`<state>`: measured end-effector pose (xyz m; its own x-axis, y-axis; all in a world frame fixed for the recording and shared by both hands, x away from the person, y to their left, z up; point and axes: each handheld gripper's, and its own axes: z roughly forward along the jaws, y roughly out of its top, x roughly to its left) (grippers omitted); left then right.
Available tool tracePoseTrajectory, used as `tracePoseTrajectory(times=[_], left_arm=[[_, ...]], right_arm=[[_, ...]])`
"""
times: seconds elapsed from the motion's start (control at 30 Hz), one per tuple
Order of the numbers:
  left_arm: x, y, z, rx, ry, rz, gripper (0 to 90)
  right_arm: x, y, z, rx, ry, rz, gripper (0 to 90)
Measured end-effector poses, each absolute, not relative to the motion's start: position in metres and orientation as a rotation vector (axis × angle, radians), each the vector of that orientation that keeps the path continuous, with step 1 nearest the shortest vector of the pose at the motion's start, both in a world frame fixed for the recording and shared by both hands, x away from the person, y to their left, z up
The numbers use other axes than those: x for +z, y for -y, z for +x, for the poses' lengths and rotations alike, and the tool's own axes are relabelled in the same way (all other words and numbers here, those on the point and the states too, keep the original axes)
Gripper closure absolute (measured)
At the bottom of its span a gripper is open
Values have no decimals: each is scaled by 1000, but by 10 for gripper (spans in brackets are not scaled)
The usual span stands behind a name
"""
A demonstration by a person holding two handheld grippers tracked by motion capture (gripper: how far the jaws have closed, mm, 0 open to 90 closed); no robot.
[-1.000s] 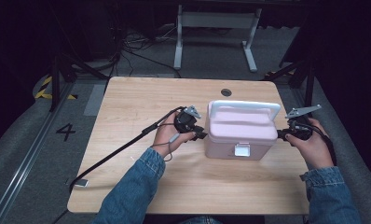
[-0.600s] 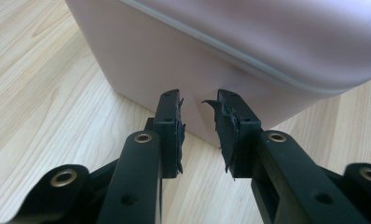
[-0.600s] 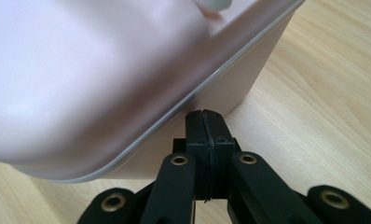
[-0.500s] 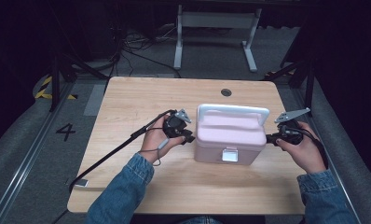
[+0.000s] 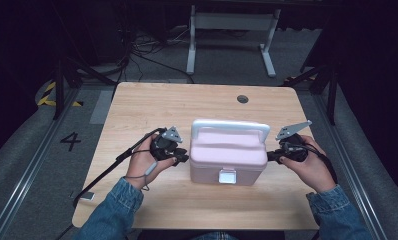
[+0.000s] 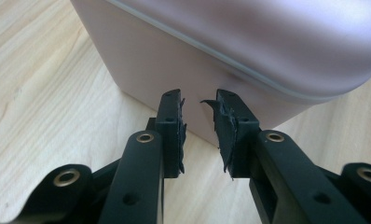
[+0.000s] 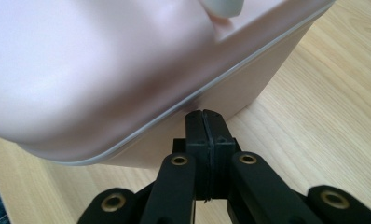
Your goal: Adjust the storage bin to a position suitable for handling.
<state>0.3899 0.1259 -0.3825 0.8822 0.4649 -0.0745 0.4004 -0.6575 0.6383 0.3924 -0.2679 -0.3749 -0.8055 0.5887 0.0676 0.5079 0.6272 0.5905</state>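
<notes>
Pale wood-grain tabletop (image 5: pixel 137 107) stands over a dark floor strewn with cables, a white frame (image 5: pixel 232 30) behind it. On the left gripper (image 6: pixel 198 109), its own view shows the jaws spread a little, a narrow gap between their ragged black pads (image 6: pixel 223 126), nothing between them; the tips sit just before the lower wall of a pink box (image 6: pixel 249 51), under the pale seam where lid meets body, and whether they touch it cannot be told. On the right gripper (image 7: pixel 205 116), the jaws are pressed together with only a thin line between them, holding nothing, the tips right up at the pink box (image 7: pixel 104 70) just below its lid seam; contact cannot be made out for sure. From the high view the pink box (image 5: pixel 227 162) stands upright on the near middle of the tabletop, its long axis running left to right between the two grippers, its short ends toward them. A white handle (image 5: pixel 230 127) arches over the lid along that same axis, and a small white latch (image 5: pixel 227 176) on the front wall faces the person. The lid is down, so what lies inside cannot be seen. The left gripper (image 5: pixel 179 157) is at the box's left end, the right gripper (image 5: pixel 272 156) at its right end, each held by a hand in a denim sleeve (image 5: pixel 112 210); a black cable (image 5: pixel 107 167) trails from the left one toward the near left edge.
</notes>
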Motion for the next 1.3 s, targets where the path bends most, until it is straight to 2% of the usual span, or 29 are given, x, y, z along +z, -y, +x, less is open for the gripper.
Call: tracePoseTrajectory(times=[0.5,0.63,0.73,0.93,1.3], left_arm=[[-380,-148,370,151,-632,2361,723],[-381,-151,371,125,-654,2342,658],[-378,-152,371,147,-666,2366,644],[-366,-157,371,167,-700,2426,616],[-342,-164,372,139,-698,2388,547]], right_arm=[[-373,248,383,933,-2760,865,900],[-372,253,384,976,-2734,879,824],[-370,257,384,1016,-2713,898,766],[-366,262,382,1023,-2698,909,744],[-363,269,380,994,-2678,951,721]])
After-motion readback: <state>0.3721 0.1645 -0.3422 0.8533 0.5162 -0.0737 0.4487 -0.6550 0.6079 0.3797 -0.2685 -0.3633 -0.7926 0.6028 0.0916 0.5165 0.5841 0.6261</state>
